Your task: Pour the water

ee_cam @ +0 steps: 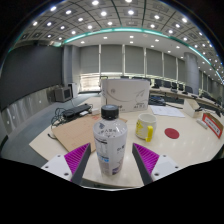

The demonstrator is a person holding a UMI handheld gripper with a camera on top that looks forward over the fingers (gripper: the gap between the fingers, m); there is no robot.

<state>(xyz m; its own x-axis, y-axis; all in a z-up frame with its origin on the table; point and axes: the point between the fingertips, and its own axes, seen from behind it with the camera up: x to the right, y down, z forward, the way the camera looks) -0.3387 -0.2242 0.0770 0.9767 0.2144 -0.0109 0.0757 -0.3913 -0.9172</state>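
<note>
1. The water bottle (pixel 110 143) stands upright on the pale table (pixel 190 145), clear-walled with a dark cap and a white label around its middle. Its base is cut off from sight between the gripper's fingers.
2. The gripper (pixel 110 158) has one finger on each side of the bottle, and the magenta pads (pixel 77 156) show to the left and right of it. The pads seem to stand a little off the bottle's sides, so the gripper looks released around it rather than clenched, but the contact points are low and hard to make out.
3. A yellow cup (pixel 146 127) stands just right of the bottle and slightly beyond it. Its inside cannot be seen.
4. A small red disc (pixel 172 132) lies flat on the table, further right of the bottle, past the cup.
5. A red-and-white box (pixel 211 122) sits at the far right of the bottle, partly cut off.
6. Beyond the bottle to the left lie dark items (pixel 72 113) on the table, too small to identify.
7. Behind the bottle, a white board or screen back (pixel 125 93) stands upright, its lower part hidden by the bottle's cap.
</note>
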